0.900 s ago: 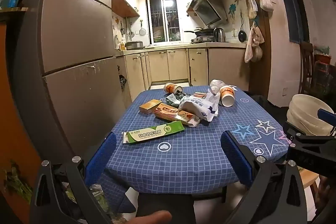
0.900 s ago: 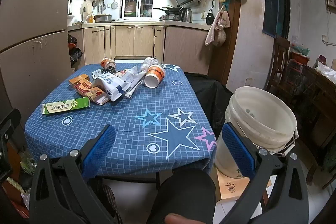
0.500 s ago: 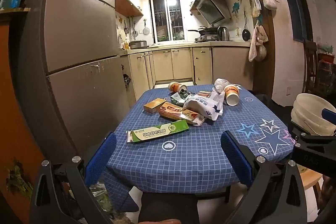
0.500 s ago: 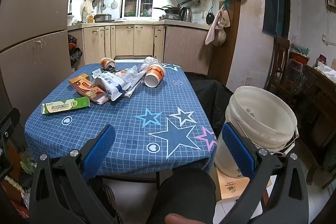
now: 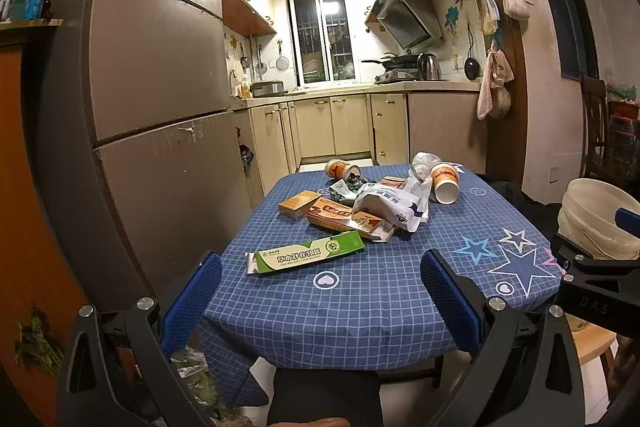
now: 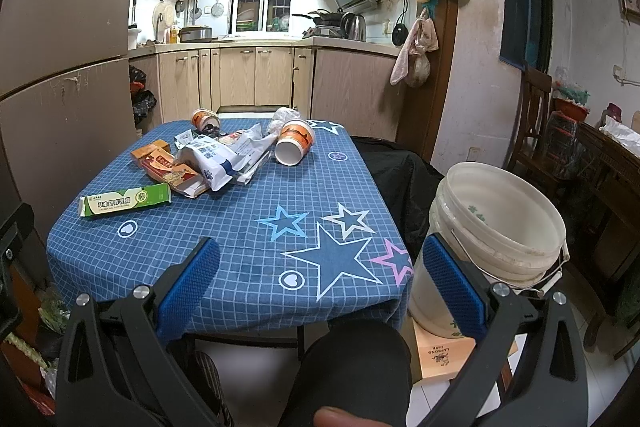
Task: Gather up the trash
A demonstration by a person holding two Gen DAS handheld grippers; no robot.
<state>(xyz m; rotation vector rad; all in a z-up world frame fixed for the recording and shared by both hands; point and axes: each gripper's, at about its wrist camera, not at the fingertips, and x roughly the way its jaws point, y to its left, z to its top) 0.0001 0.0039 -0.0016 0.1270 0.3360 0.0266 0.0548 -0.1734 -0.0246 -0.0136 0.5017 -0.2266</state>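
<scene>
Two wide fisheye views look forward between their own blue-padded fingers, from just off the near edge of a table (image 5: pixel 360 307) with a blue checked cloth. The left view sits toward the left corner, the right view toward the right corner beside a white bucket (image 6: pixel 496 227). Both share the tabletop, its litter pile (image 5: pixel 372 203) and the kitchen behind.

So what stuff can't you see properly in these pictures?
- Bottom of the white bucket: right wrist view, hidden by its own wall; left wrist view, cut off by the right gripper.
- Trash under the white plastic bag: covered in both views.
- Small print on the green box: too small.
- Far paper cup: contents too dark, both views.
</scene>
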